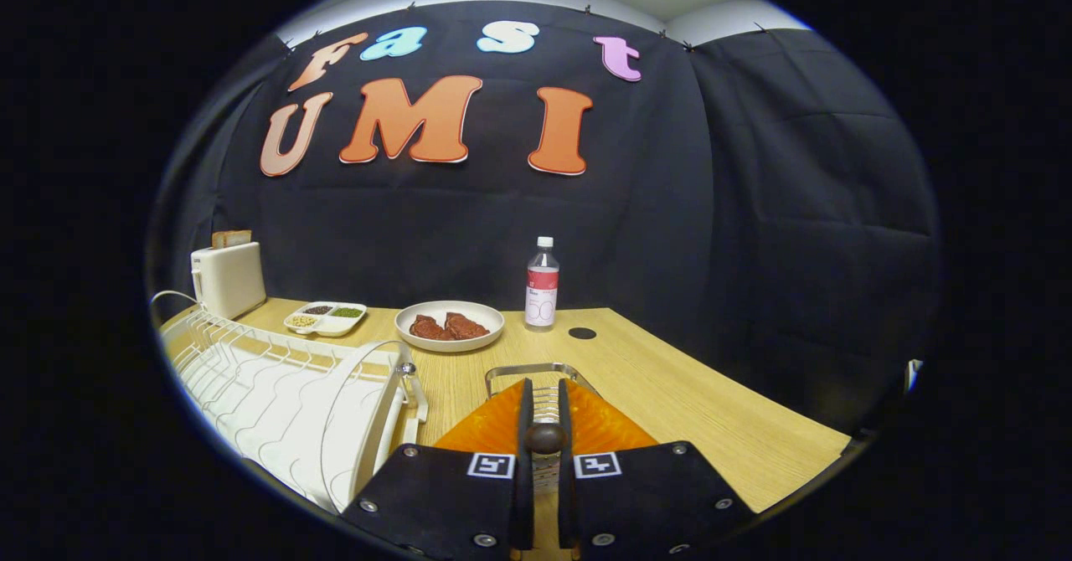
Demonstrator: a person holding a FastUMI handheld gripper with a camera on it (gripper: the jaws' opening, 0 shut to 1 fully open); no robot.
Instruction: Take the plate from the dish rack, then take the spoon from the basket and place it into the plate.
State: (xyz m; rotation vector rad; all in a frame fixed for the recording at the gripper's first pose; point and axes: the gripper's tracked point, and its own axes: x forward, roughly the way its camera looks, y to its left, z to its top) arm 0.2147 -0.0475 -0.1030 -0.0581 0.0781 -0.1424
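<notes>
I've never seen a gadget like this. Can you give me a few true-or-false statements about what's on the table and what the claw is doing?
1. The bottle lies on its side. False: it stands upright next to the dish of meat.
2. The toaster has bread sticking out of its top. True.
3. The gripper has its fingers spread wide. False: they are close together, pressing on a dark rounded piece, possibly the spoon's end.
4. A white dish rack sits beside the fingers. True.
5. The divided tray is empty. False: it holds small portions of food.
</notes>
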